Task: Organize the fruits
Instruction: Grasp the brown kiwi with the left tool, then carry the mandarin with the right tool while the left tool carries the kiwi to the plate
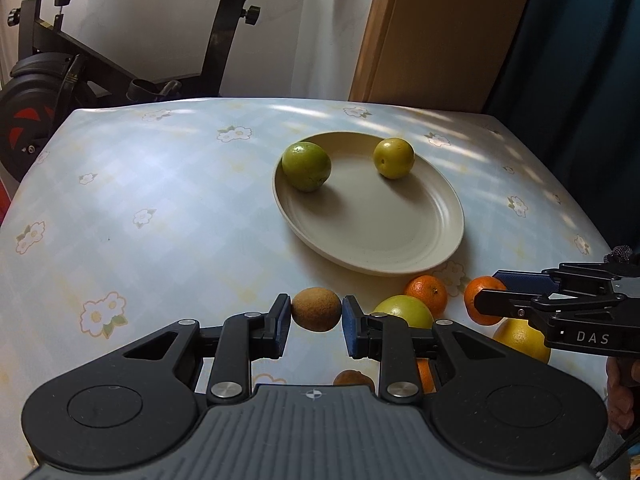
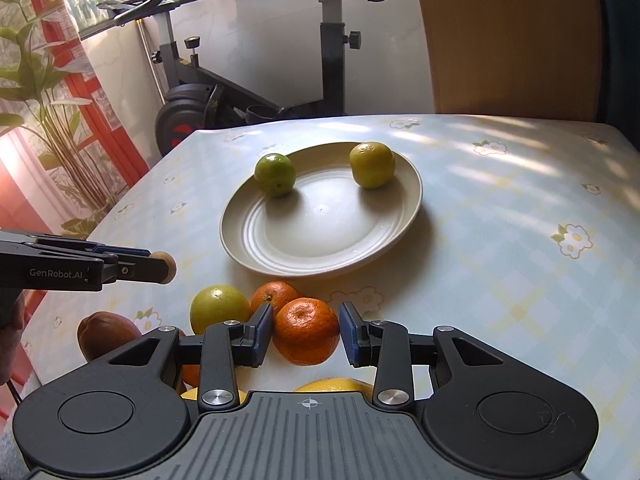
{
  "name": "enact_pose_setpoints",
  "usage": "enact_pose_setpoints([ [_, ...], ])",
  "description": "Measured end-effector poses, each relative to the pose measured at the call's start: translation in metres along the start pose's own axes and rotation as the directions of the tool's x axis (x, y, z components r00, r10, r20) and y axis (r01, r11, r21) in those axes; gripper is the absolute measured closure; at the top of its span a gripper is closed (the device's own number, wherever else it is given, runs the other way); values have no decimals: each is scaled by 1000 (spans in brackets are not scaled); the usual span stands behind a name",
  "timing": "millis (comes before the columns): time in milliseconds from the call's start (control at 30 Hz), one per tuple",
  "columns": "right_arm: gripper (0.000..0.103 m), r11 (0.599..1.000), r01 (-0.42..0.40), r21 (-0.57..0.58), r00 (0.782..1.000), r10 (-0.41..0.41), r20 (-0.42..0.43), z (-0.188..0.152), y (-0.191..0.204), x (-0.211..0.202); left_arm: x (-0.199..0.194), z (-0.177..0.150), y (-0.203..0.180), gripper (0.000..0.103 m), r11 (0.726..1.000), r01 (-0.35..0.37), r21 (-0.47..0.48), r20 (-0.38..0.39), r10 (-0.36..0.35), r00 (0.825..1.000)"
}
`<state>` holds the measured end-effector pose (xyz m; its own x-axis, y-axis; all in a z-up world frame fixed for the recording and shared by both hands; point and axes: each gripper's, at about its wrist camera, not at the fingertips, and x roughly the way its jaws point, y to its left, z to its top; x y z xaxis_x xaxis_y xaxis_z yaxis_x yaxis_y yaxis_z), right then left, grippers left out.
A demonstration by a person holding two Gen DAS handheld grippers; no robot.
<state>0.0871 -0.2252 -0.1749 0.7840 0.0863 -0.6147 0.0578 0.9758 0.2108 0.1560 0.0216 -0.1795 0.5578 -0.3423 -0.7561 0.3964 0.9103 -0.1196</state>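
Note:
A beige plate (image 1: 372, 236) (image 2: 320, 240) holds a green fruit (image 1: 306, 166) (image 2: 275, 174) and a yellow-green fruit (image 1: 393, 158) (image 2: 372, 164). My left gripper (image 1: 316, 322) is shut on a brown kiwi (image 1: 316, 309), which also shows in the right wrist view (image 2: 167, 266), held above the table. My right gripper (image 2: 306, 336) is shut on an orange tangerine (image 2: 306, 330) (image 1: 482, 300). Below lie another tangerine (image 1: 426, 294) (image 2: 274, 296), a green apple (image 1: 404, 312) (image 2: 219, 307), a yellow citrus (image 1: 522, 340) and a brown fruit (image 2: 105, 334).
The table has a pale blue flowered cloth (image 1: 160, 208) (image 2: 520, 220). An exercise bike (image 1: 60, 80) (image 2: 240, 92) stands behind the far edge, a wooden panel (image 1: 432, 28) at the back right, a plant (image 2: 44, 92) at the left.

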Motion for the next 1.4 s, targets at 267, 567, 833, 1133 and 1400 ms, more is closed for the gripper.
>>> enact_pose_setpoints([
  [267,70,999,14,-29,1000,-13,20,9,0,-2,1,11,-4,74,1000,-14,11,30,14,999],
  [567,70,998,31,-59,998,-28,57,34,-9,-7,1,27,-7,74,999,-30,19,57,29,998],
  [833,70,994,59,-90,995,-51,89,61,-28,-4,8,46,-16,74,999,-38,39,80,35,996],
  [1133,70,988,72,-138,995,-61,80,86,-45,25,39,66,-19,74,996,-62,71,47,59,997],
  [1400,70,984,50,-171,999,-47,25,94,-53,62,77,80,-17,74,991,-87,97,-18,89,996],
])
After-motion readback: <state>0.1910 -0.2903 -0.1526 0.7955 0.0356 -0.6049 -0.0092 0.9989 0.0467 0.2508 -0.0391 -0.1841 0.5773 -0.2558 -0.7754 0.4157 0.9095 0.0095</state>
